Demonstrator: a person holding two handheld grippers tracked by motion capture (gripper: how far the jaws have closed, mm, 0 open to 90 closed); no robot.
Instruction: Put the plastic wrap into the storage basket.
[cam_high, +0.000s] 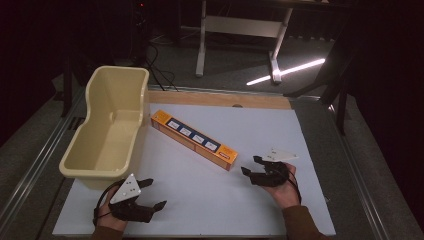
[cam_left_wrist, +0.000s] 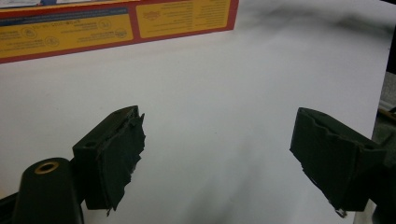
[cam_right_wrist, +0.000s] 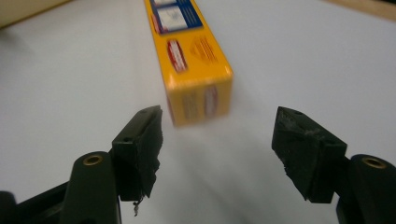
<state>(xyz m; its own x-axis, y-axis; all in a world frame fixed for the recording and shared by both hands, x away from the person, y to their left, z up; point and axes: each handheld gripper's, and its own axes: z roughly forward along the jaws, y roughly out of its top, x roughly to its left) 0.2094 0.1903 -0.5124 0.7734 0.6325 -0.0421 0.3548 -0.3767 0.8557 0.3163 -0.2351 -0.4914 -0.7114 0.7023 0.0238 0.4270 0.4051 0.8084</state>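
Over at the left, the cream plastic tub (cam_high: 107, 127) is sitting along the bench's (cam_high: 280, 210) left edge, open side up and with nothing visible inside. Just in front of its near corner the left hand-held gripper (cam_high: 151, 194) is hovering low over the white surface, its jaws standing wide apart with nothing between them. In the left gripper view the long side of the orange carton (cam_left_wrist: 112, 23) is lying across the far end of the bare white bench, well ahead of the pads and apart from them.

The orange carton (cam_high: 194, 139) itself is lying flat in the middle of the bench, running on a slant from beside the tub's far right side down toward the person's right hand. Its near end is pointing almost straight at the right hand-held gripper (cam_high: 251, 166), whose jaws are also spread, empty, and lined up either side of that end — near it, not yet touching, as the right gripper view shows with the carton's end face (cam_right_wrist: 198, 100) sitting just beyond the gap.

The step in hand looks to me like closing on that near end. To do it well, I would say the right hand is needing to slide forward until the pads are overlapping the carton's side walls rather than only its corner, keeping the jaws level with the bench — a long box held at one end is likely to droop or twist. The left one seems well placed to be steadying the other end.
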